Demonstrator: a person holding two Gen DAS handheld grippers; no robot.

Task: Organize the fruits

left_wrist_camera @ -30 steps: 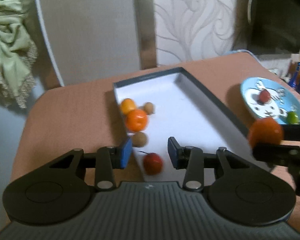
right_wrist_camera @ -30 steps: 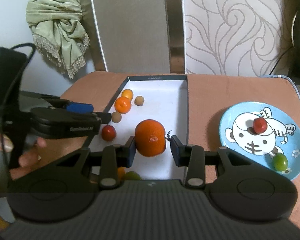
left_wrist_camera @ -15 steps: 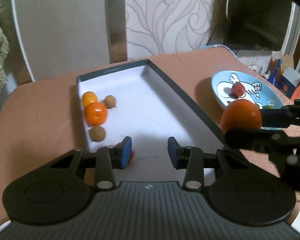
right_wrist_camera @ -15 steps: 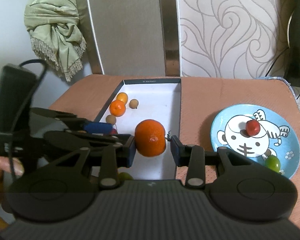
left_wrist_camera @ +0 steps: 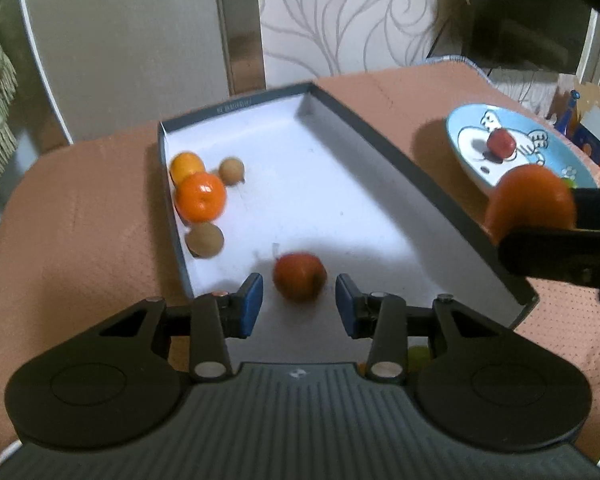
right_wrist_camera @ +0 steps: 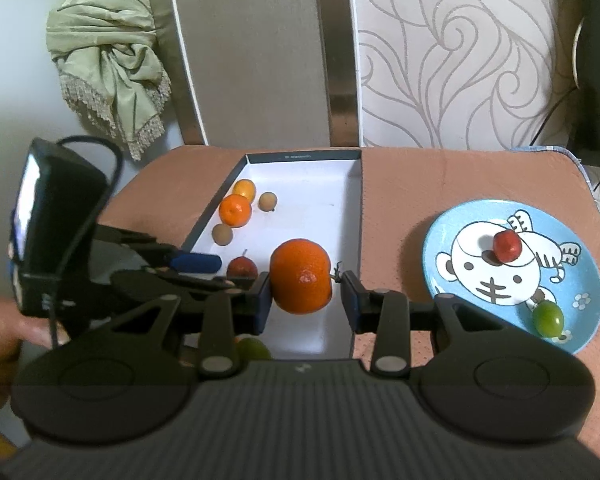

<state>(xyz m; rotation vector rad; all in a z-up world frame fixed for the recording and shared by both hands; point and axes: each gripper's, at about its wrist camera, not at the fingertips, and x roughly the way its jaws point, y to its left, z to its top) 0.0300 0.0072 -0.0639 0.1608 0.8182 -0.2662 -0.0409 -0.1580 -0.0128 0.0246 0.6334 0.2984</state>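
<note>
A white box with dark walls (left_wrist_camera: 400, 168) (right_wrist_camera: 358, 200) lies on the table. It holds two oranges (left_wrist_camera: 200, 197) (right_wrist_camera: 235, 210), two brown round fruits (left_wrist_camera: 205, 239), and a small red fruit (left_wrist_camera: 299, 276) (right_wrist_camera: 242, 268). My left gripper (left_wrist_camera: 299, 304) is open, its pads either side of the red fruit without touching it. My right gripper (right_wrist_camera: 302, 294) is shut on a large orange (right_wrist_camera: 301, 276) (left_wrist_camera: 530, 200), held above the box's near right side.
A blue cartoon plate (right_wrist_camera: 580, 240) (left_wrist_camera: 472, 160) at right holds a red fruit (right_wrist_camera: 507, 245) and a green fruit (right_wrist_camera: 547, 319). Another green fruit (right_wrist_camera: 253, 347) lies at the box's near end. A green cloth (right_wrist_camera: 108, 52) hangs at the back left.
My left gripper swung right, then back left onto the red fruit, which now lies between its open pads. My right gripper keeps hold of the large orange, raised slightly.
</note>
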